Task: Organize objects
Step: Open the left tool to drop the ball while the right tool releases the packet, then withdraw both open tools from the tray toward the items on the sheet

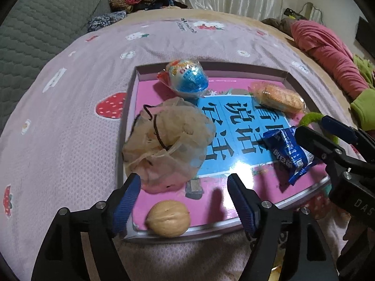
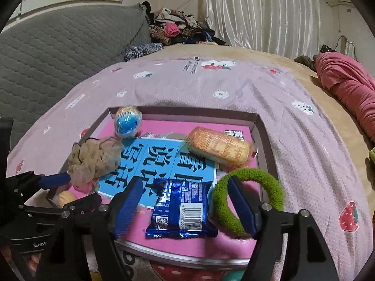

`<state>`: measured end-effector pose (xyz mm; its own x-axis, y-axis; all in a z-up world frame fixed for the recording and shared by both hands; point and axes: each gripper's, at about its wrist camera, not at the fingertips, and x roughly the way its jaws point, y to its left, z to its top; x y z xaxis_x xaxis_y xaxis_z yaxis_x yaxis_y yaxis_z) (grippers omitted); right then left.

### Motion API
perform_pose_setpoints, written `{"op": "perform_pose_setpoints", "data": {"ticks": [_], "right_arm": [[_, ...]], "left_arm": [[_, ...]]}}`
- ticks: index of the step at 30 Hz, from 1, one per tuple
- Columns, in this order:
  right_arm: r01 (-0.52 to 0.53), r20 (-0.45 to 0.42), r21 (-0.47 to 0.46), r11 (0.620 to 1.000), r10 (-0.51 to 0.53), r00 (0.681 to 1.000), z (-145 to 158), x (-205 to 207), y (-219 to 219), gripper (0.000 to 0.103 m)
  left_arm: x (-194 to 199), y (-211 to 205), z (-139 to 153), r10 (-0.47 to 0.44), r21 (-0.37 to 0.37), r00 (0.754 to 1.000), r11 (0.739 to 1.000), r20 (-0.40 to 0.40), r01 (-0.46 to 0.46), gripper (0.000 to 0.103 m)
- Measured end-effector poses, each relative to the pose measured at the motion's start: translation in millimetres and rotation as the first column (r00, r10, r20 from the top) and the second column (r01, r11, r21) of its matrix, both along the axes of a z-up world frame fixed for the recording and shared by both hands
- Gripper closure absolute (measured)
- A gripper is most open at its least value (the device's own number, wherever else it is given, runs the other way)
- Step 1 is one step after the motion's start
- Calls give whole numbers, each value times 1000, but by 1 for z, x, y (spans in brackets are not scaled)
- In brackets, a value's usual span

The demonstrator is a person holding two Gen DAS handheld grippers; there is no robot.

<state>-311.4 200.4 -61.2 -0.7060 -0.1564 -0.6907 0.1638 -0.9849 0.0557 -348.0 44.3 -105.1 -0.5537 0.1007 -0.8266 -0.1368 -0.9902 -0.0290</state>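
Clearly the chief risk sits at the near rim of the shallow pink cardboard box lid: the tan ridged walnut rests right against that low edge, and being round and hard, it could squirt out from the ribbed blue pads or roll off onto the pink strawberry-print bedsheet if the left gripper closes off-centre. The left tongs stand spread wide, holding nothing, with the walnut lying between them and slightly nearer the camera than their tips. The crumpled beige mesh pouch with a dark drawstring touches the left finger's tip (a snag there would drag it along).

The right gripper is likewise spread and empty. The blue foil snack packet lies flat between its fingers, while the fuzzy green hair ring loops around the right-hand finger, so closing or lifting could, I judge, hook the ring and flick it out of the lid. The slick foil may also slip or crumple.

Farther back, well apart from both tongs, rest the orange wrapped wafer biscuit and the blue-and-white wrapped egg-shaped candy.
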Motion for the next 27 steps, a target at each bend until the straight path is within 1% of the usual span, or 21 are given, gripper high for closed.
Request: {"op": "perform_pose_setpoints", "data": {"ticks": [2, 3, 4, 6, 8, 10, 11, 14, 16, 18, 19, 20, 23, 26, 27], "right_arm": [[0, -8, -10, 1000, 0, 1000, 4, 2, 1, 25], [-1, -12, -13, 1000, 1, 1000, 6, 3, 2, 25], [-2, -15, -15, 1000, 2, 1000, 8, 4, 2, 25], [0, -24, -17, 1000, -1, 1000, 13, 6, 3, 24], [5, -39, -21, 1000, -5, 999, 19, 10, 4, 21], [8, -49, -23, 1000, -9, 999, 24, 13, 5, 18], [11, -62, -22, 1000, -12, 998, 28, 16, 5, 17], [22, -90, -11, 1000, -22, 996, 37, 21, 5, 14], [29, -111, -12, 999, -30, 993, 43, 25, 5, 11], [39, -124, -7, 999, -40, 991, 48, 28, 6, 10], [49, -128, 0, 999, -49, 991, 49, 29, 7, 10], [56, -134, 5, 998, -55, 989, 52, 30, 7, 9], [69, -144, 4, 998, -67, 987, 55, 32, 9, 7], [79, -159, 1, 997, -78, 984, 61, 37, 11, 6], [84, -167, 4, 996, -82, 983, 64, 40, 11, 4]], "left_arm": [[4, -1, 7, 21, -45, 999, 999, -33, -23, 24], [6, -1, 12, 29, -58, 998, 998, -53, -32, 23], [7, -4, 16, 31, -55, 998, 998, -61, -35, 23], [11, -9, 24, 37, -8, 997, 999, -66, -37, 22], [14, -14, 31, 39, 32, 997, 999, -69, -37, 20], [18, -16, 39, 54, 52, 994, 997, -95, -49, 19], [20, -17, 43, 58, 60, 992, 997, -110, -52, 19], [24, -19, 52, 65, 66, 988, 996, -137, -57, 16], [25, -18, 55, 72, 55, 987, 996, -145, -65, 14], [27, -17, 59, 94, 5, 981, 995, -170, -95, 14], [29, -16, 61, 106, -37, 976, 993, -190, -115, 14], [30, -16, 62, 108, -48, 973, 992, -202, -120, 14], [33, -18, 67, 104, -20, 972, 994, -208, -111, 13], [38, -17, 73, 110, -36, 966, 992, -234, -122, 13], [40, -16, 75, 109, -41, 964, 992, -242, -122, 13]]}}
